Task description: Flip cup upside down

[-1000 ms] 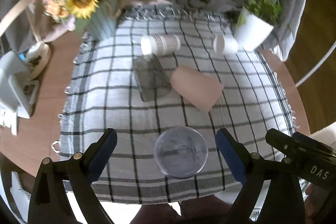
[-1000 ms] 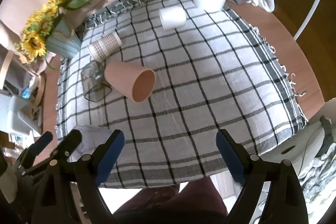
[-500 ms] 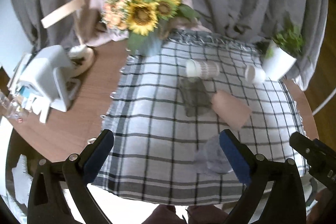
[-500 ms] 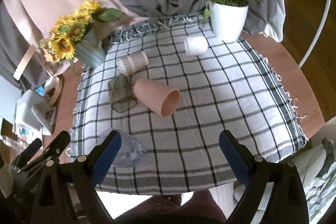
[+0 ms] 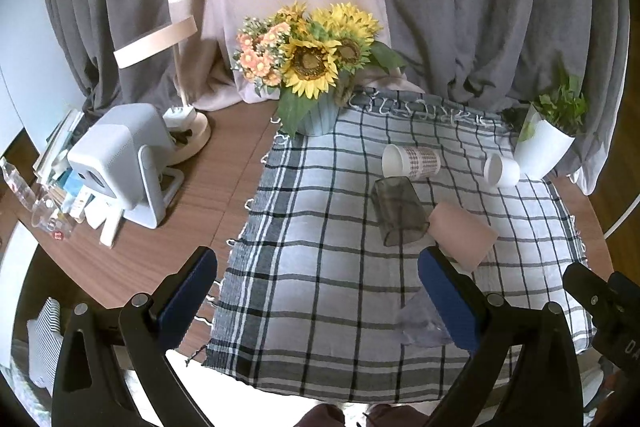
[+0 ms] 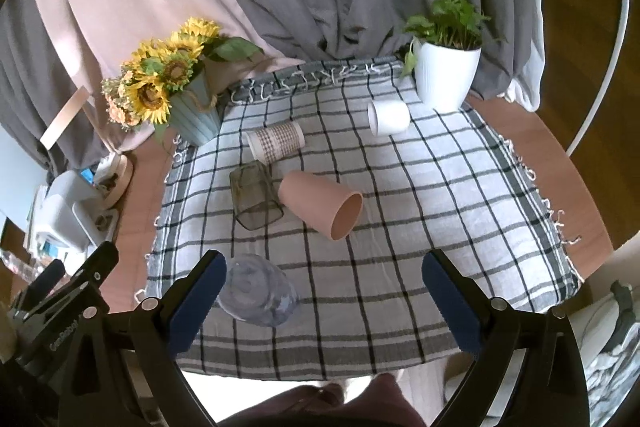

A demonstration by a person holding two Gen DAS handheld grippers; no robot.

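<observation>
Both pairs of tongs hang over the near edge of the table, spread wide and pinching nothing: the left tongs (image 5: pixel 318 287) and the right tongs (image 6: pixel 324 291).

The clear cup (image 6: pixel 258 297) near that front edge stands upside down on the checked cloth (image 6: pixel 440 195), base up, just inside the left finger of the right tongs. From the left wrist view the same clear cup (image 5: pixel 418 323) peeks out beside the right finger, half hidden.

So which cup is next? The pink cup (image 6: pixel 320 203) lies on its side mid-cloth, mouth towards the front right corner, touching or just beside the smoky glass (image 6: pixel 256 201). Behind them lie the patterned paper cup (image 6: pixel 276 141) and the white cup (image 6: pixel 388 117), also tipped over.

I'd judge the pink one light, stiff and smooth, likely to roll. Best gripped across the wall near the rim. It sits well ahead of both tongs, between their spread fingers in the right view.
</observation>
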